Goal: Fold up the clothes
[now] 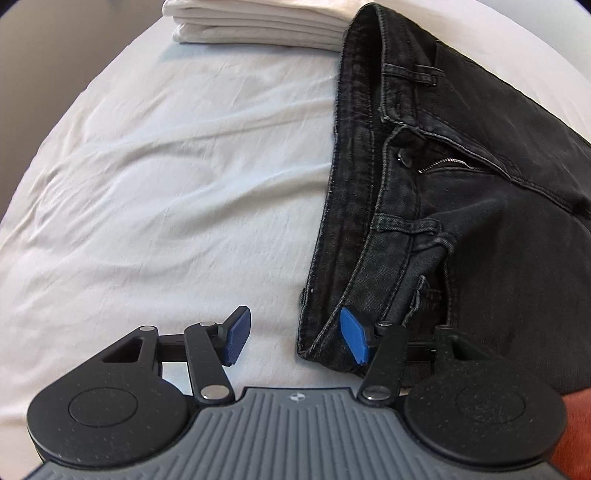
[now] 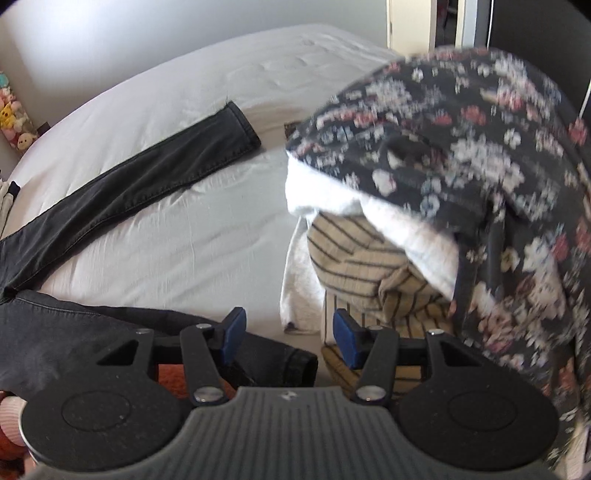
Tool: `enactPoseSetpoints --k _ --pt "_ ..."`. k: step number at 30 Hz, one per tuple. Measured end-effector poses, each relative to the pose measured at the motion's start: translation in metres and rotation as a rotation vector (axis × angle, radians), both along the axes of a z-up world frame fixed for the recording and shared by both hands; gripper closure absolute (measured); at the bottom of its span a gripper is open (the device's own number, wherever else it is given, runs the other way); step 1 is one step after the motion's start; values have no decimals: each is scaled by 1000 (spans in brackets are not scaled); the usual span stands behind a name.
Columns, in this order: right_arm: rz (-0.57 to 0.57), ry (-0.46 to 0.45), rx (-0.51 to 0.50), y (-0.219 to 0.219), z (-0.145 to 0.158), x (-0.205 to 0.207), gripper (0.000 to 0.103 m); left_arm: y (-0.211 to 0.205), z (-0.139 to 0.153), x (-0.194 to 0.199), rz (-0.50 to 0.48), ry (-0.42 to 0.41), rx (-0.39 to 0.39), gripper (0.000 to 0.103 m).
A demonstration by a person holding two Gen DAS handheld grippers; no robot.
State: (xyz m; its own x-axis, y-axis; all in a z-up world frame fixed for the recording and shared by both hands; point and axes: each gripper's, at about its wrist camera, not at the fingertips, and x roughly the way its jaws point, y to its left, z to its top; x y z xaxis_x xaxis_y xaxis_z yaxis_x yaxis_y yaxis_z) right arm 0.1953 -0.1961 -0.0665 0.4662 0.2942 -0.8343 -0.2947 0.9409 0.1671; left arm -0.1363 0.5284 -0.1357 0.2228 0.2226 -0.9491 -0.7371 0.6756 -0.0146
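Black jeans [image 1: 461, 206] lie on the white bed sheet [image 1: 166, 184], waistband and open fly facing me in the left wrist view. My left gripper [image 1: 295, 336] is open right at the near waistband corner. Its right pad [image 1: 354, 336] hangs over the denim and its left pad [image 1: 236, 334] over bare sheet. In the right wrist view one jeans leg [image 2: 147, 173] stretches diagonally across the bed. The hem of the other leg [image 2: 295, 363] lies just below my open right gripper [image 2: 290, 338], which holds nothing.
A stack of folded white cloth [image 1: 258, 26] sits at the far edge beside the jeans. A heap of clothes stands right of the right gripper: a dark floral garment [image 2: 461, 147], white cloth [image 2: 303, 280] and a striped piece [image 2: 354, 258]. Plush toys [image 2: 11, 118] sit far left.
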Motion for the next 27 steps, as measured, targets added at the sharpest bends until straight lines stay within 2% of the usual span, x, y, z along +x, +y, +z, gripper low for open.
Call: enactPoseSetpoints --k 2,4,7,11,12,13,16,17,22,24,27 --pt "-14 52 33 -6 -10 5 48 0 -3 3 4 12 0 39" --pt "-28 103 74 -10 -21 11 55 -1 -5 6 3 28 7 39" --pt "-54 172 124 -14 -37 21 55 -2 -6 11 6 49 17 39" --pt "-81 210 92 -14 -54 26 56 -3 -6 16 13 76 27 39" --pt "-83 212 96 -15 -55 26 65 -4 -7 18 13 83 31 39" --pt "-81 204 103 -15 -54 25 74 -4 -7 20 14 89 33 39" --pt "-76 181 125 -17 -49 23 82 -4 -8 24 21 106 36 39" --pt "-71 163 130 -16 -45 22 83 -5 -8 25 23 112 38 39" --pt "4 -38 125 2 6 32 85 -7 -9 33 7 150 61 39" --pt "15 -80 116 12 20 49 85 -7 -9 34 7 158 62 39" --pt "21 -100 84 31 23 78 86 -7 -9 34 12 160 61 39"
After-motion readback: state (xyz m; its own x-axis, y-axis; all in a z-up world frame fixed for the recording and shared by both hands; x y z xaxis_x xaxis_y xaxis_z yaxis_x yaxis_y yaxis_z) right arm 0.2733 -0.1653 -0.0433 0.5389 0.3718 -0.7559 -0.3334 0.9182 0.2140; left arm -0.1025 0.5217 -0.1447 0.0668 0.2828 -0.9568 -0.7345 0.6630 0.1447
